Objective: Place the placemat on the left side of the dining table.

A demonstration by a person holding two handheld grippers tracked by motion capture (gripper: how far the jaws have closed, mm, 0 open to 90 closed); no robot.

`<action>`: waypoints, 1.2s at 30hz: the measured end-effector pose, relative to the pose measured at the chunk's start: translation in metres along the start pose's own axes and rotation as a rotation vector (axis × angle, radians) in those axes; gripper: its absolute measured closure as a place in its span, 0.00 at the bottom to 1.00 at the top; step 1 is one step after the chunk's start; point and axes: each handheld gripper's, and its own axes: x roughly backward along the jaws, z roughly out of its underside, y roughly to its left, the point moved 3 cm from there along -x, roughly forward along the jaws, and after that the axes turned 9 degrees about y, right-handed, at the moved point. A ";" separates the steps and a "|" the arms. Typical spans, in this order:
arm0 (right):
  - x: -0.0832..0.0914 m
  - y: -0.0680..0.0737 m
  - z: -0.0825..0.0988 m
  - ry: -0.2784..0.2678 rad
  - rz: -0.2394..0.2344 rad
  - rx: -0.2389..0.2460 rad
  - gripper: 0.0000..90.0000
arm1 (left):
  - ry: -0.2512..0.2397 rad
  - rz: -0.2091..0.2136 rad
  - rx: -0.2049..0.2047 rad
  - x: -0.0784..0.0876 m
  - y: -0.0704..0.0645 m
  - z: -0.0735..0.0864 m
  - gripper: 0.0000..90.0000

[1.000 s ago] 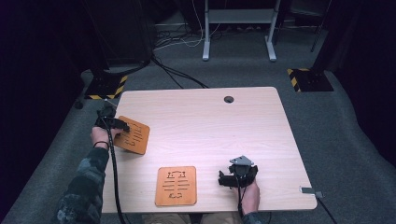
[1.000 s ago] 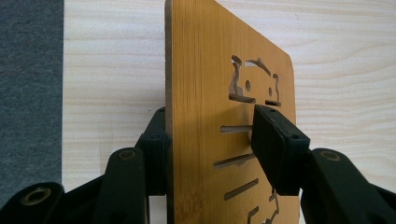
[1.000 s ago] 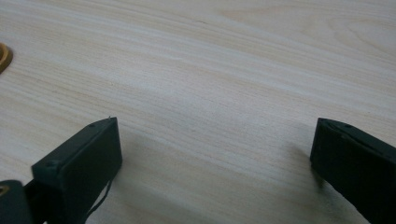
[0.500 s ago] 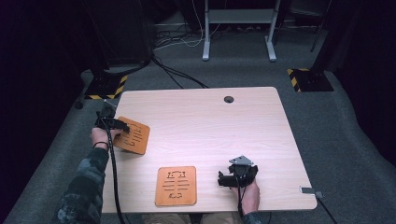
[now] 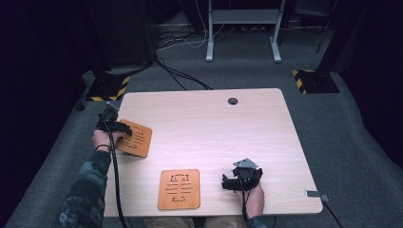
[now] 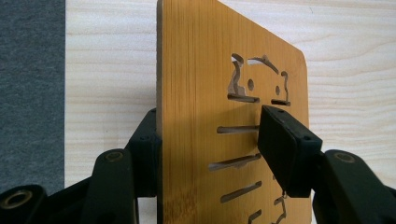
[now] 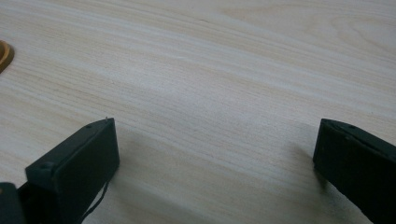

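Observation:
A brown wooden board with cut-out slots (image 5: 138,140) lies near the table's left edge. My left gripper (image 5: 124,130) reaches over its near-left corner. In the left gripper view the board (image 6: 201,70) stands edge-on between the jaws of my left gripper (image 6: 210,140). One jaw lies against its back, and the other pad (image 6: 280,144) stands off its slotted face. These jaws have just been opening. A second slotted board (image 5: 178,188) lies flat at the table's front middle, and its edge (image 7: 3,53) shows in the right gripper view. My right gripper (image 5: 224,183) rests on the table to its right, open and empty (image 7: 215,158).
The light wooden table (image 5: 204,123) has a round cable hole (image 5: 233,101) near its far edge and a small metal bracket (image 5: 316,194) at its front right corner. Beyond it are a grey stand (image 5: 242,28), floor cables (image 5: 180,76) and hazard-striped bases (image 5: 313,80).

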 end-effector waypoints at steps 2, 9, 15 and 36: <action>0.000 0.000 0.000 0.000 0.000 0.000 0.00 | -0.003 -0.002 0.002 0.000 0.000 0.000 0.49; 0.000 0.000 0.000 0.000 0.000 0.000 0.00 | -0.005 -0.021 -0.001 -0.003 0.001 0.001 0.46; 0.000 0.000 0.000 0.000 0.000 0.001 0.00 | -0.004 -0.042 -0.017 -0.002 -0.001 0.001 0.44; 0.000 0.000 0.000 0.000 -0.003 0.000 0.00 | -0.021 -0.077 -0.002 -0.008 0.007 0.008 0.32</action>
